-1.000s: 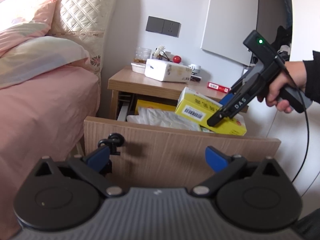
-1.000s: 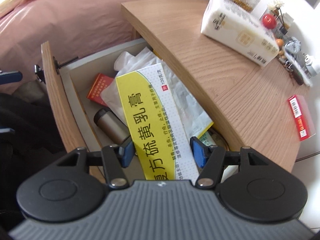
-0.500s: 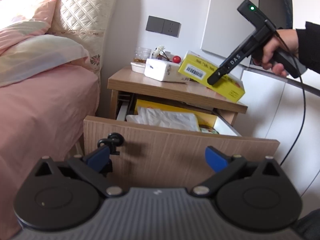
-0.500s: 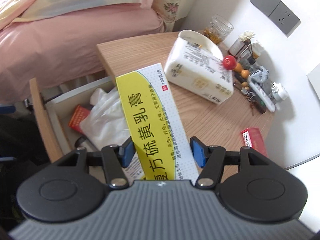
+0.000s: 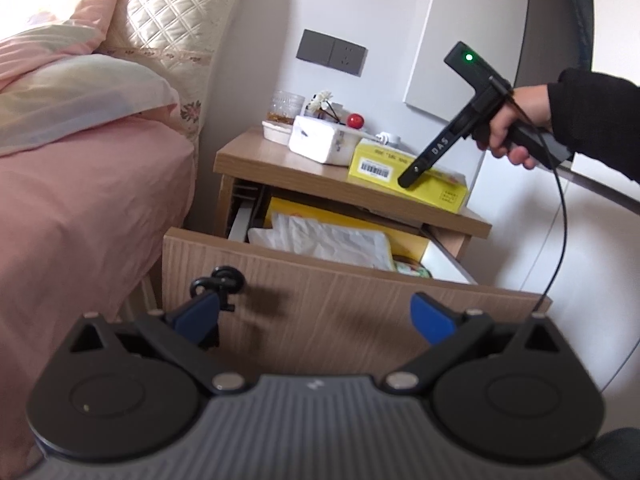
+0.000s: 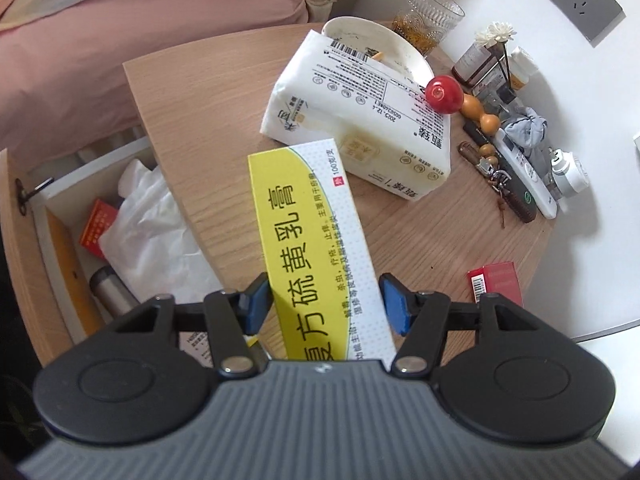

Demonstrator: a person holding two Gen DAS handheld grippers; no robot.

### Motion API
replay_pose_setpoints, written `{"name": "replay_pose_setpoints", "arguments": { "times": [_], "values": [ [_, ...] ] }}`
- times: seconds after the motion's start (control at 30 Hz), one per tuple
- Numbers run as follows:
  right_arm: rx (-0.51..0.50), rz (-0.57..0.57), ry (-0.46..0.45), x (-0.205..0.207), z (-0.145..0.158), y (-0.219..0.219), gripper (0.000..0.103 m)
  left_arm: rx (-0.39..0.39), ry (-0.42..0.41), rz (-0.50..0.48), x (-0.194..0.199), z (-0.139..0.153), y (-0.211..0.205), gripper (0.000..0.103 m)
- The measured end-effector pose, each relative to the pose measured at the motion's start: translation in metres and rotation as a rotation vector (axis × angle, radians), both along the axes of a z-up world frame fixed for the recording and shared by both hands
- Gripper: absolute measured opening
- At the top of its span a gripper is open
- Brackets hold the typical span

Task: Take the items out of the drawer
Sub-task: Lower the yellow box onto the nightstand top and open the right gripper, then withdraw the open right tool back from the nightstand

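The nightstand drawer (image 5: 360,292) stands pulled out, with a white plastic bag (image 5: 328,240) and a flat yellow item (image 5: 348,220) inside. My right gripper (image 6: 325,304) is shut on a long yellow-and-white medicine box (image 6: 304,224). From the left wrist view the medicine box (image 5: 376,166) sits low at the front right of the nightstand top (image 5: 256,164), with the right gripper (image 5: 404,180) angled down onto it. I cannot tell if the box touches the wood. My left gripper (image 5: 316,312) hangs open before the drawer front, its left finger beside the black handle (image 5: 222,280).
A tissue pack (image 6: 360,120), bowl (image 6: 372,36), glass (image 6: 430,16), red ball (image 6: 442,94), remote (image 6: 524,176) and red pack (image 6: 496,284) crowd the top. A red box (image 6: 98,224) and metal cylinder (image 6: 112,290) lie in the drawer. The pink bed (image 5: 80,200) borders the left.
The right gripper lifted the medicine box out of the drawer, carried it up over the nightstand, then lowered it to the top's front right. The left gripper stayed put.
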State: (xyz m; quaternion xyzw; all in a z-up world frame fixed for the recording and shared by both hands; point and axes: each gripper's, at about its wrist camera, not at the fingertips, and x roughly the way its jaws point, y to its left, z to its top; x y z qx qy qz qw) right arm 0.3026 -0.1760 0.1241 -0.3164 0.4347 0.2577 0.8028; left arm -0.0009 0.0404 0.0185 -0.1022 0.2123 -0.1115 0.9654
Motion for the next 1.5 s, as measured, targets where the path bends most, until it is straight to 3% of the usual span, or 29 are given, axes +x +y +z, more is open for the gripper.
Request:
{"name": "replay_pose_setpoints", "arguments": {
  "times": [0.33,0.5,0.7,0.77,0.8,0.9,0.93,1.2,1.5],
  "values": [
    [0.171,-0.063,0.044,0.019,-0.003,-0.027,0.062,-0.021,0.009,0.002,-0.001,0.0,0.003,0.103],
    [0.214,-0.08,0.044,0.025,0.001,-0.035,0.063,0.007,0.007,0.023,0.001,0.0,-0.001,0.103],
    [0.234,-0.07,0.011,0.018,0.013,-0.037,0.081,0.041,0.01,0.052,0.005,-0.002,-0.002,0.103],
    [0.243,-0.067,-0.01,0.011,0.02,-0.037,0.082,0.038,0.018,0.052,0.007,-0.003,-0.001,0.103],
    [0.251,-0.067,-0.025,0.006,0.024,-0.038,0.083,0.035,0.022,0.052,0.007,-0.003,0.0,0.103],
    [0.276,-0.071,-0.082,-0.011,0.036,-0.042,0.102,0.043,0.023,0.058,0.007,-0.004,0.001,0.103],
    [0.285,-0.076,-0.109,-0.019,0.041,-0.045,0.103,0.046,0.022,0.059,0.007,-0.004,0.002,0.103],
    [0.413,-0.178,-0.215,-0.089,0.053,-0.067,0.103,0.085,0.009,0.069,0.001,-0.005,0.003,0.103],
    [0.545,-0.325,-0.258,-0.178,0.043,-0.088,0.103,0.11,0.004,0.077,-0.003,-0.005,0.005,0.103]
  ]
}}
